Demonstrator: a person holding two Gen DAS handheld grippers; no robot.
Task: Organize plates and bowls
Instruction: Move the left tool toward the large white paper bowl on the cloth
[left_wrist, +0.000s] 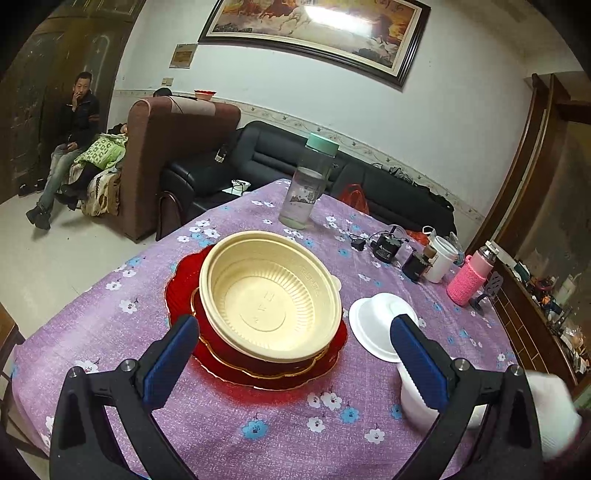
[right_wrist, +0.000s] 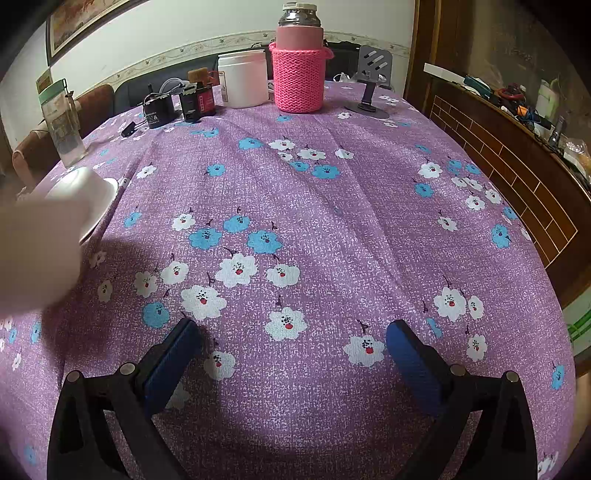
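Left claw (left_wrist: 293, 332): released, blue pads spread wide, nothing between them, poised at the near edge of the stack. Cream plastic bowl (left_wrist: 271, 301): ribbed inner wall, embossed base, sits tilted on a red gold-rimmed plate (left_wrist: 266, 363), itself on a larger red scalloped plate (left_wrist: 181, 291). White foam bowl (left_wrist: 373, 323): upturned, just beside the stack on its right. Second white cup-like item (left_wrist: 417, 404): partly hidden behind the right pad.

Right claw (right_wrist: 293, 345): released, empty, over bare purple floral cloth of the worktop (right_wrist: 332, 206). Pink knitted flask (right_wrist: 299, 66) stands at the far edge.
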